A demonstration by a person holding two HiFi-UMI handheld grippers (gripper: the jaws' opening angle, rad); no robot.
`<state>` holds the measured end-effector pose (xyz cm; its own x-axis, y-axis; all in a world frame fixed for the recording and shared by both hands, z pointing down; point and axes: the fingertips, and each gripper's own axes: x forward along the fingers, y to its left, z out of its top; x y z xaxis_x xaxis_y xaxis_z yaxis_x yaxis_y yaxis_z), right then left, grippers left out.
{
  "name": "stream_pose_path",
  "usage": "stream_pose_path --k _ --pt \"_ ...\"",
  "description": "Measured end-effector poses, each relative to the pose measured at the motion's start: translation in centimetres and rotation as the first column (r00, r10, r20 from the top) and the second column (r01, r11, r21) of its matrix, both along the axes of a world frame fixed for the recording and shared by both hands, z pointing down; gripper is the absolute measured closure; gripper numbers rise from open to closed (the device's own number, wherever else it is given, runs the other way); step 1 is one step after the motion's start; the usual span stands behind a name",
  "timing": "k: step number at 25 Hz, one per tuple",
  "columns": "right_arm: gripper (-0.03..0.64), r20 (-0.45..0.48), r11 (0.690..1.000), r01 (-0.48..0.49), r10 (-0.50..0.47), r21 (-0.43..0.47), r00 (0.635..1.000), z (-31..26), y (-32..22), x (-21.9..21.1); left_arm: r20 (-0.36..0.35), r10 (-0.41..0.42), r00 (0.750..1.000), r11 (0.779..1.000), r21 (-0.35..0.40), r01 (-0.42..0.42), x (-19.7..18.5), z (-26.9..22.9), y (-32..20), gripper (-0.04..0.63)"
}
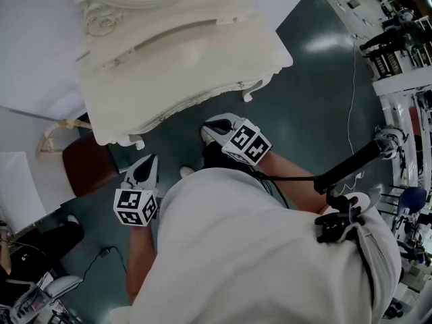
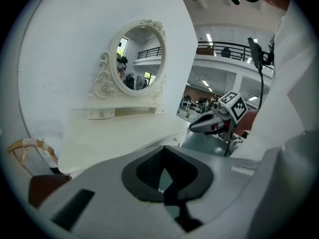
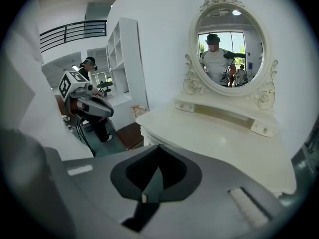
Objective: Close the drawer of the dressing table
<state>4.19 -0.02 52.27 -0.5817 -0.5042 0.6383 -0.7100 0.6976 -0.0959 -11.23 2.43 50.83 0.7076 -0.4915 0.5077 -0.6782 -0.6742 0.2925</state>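
The cream dressing table (image 1: 182,52) with its oval mirror (image 3: 229,49) stands ahead of me, its curved front edge (image 1: 169,110) facing both grippers. No drawer stands out from that front; a small knob (image 2: 175,140) shows at the edge. My left gripper (image 1: 150,159) hangs below the table's left front corner, apart from it, jaws shut on nothing. The right gripper (image 1: 208,128) is just off the front edge near a table leg, jaws together and empty. Each gripper shows in the other's view: the right gripper (image 2: 199,126) and the left gripper (image 3: 107,112).
A brown stool seat (image 1: 88,167) with a curved pale frame (image 1: 54,137) sits left of the table. A white shelf unit (image 3: 127,63) stands beyond it. A black pole (image 1: 351,164) and cables lie at my right on the dark green floor (image 1: 317,79).
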Motion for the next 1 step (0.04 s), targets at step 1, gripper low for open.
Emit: stream_pose_path --k 1 --pt "0.617 -0.004 1.000 -0.007 0.007 -0.001 1.000 0.06 0.11 0.24 -0.001 0.007 1.000 1.000 -0.004 -0.007 0.16 0.15 0.03 0.592"
